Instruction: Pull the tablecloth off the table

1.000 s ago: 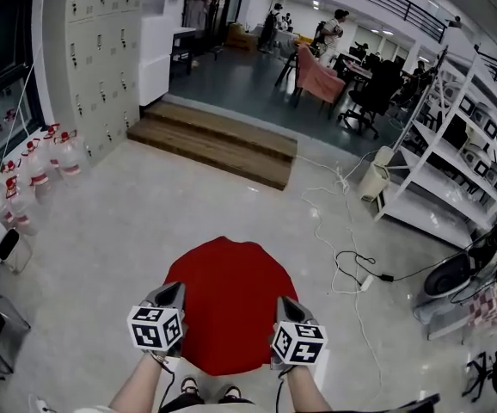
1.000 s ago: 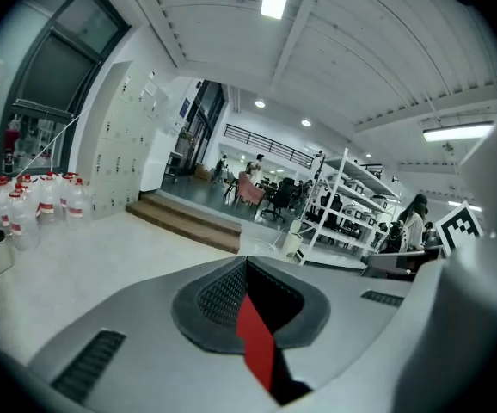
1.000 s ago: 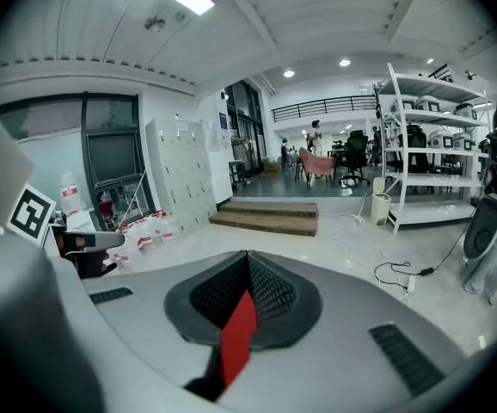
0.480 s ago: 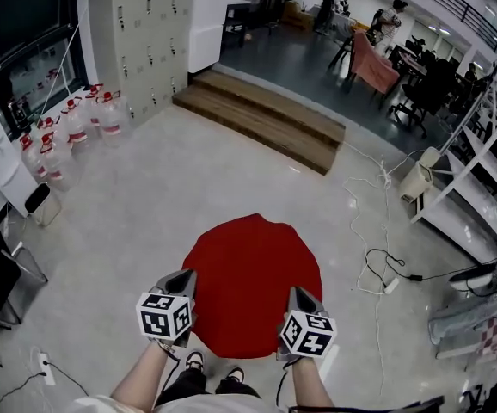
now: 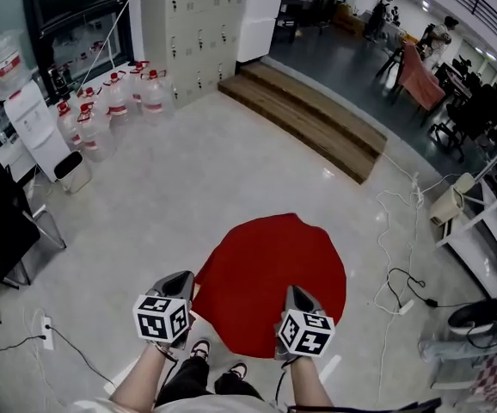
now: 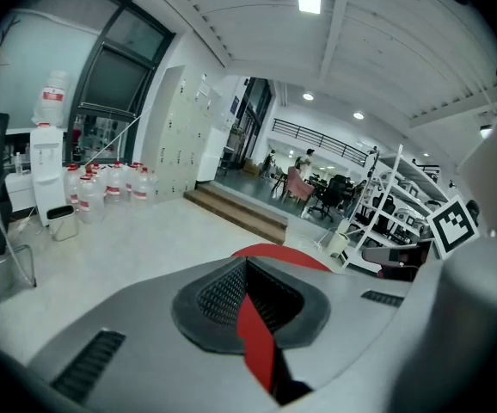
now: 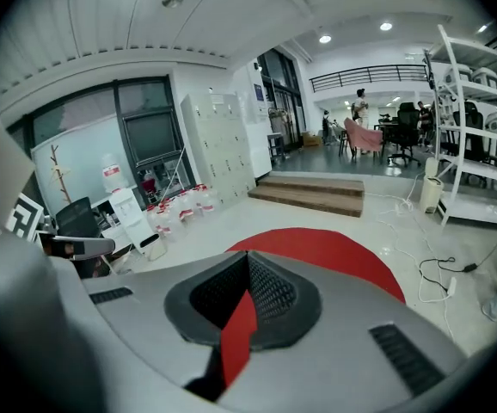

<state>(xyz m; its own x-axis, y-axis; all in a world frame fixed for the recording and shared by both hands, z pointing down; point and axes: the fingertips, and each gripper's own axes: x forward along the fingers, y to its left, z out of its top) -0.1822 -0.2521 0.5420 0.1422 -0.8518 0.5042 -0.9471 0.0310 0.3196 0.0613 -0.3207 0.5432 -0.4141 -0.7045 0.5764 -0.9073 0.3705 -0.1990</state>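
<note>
Head view shows the red tablecloth (image 5: 274,269) spread out round and flat at 6 o'clock. The left claw (image 5: 182,278) is at 7 o'clock and the right claw (image 5: 294,292) is at 5 o'clock. Water bottles (image 5: 111,101) stand at 10 o'clock. Left gripper view: the left claw is pinching a red strip of the tablecloth. Right gripper view: the right claw pinches the tablecloth too.

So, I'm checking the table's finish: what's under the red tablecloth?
That cannot be seen: the red tablecloth completely covers whatever is beneath it. Only bare floor shows around its edge.
</note>
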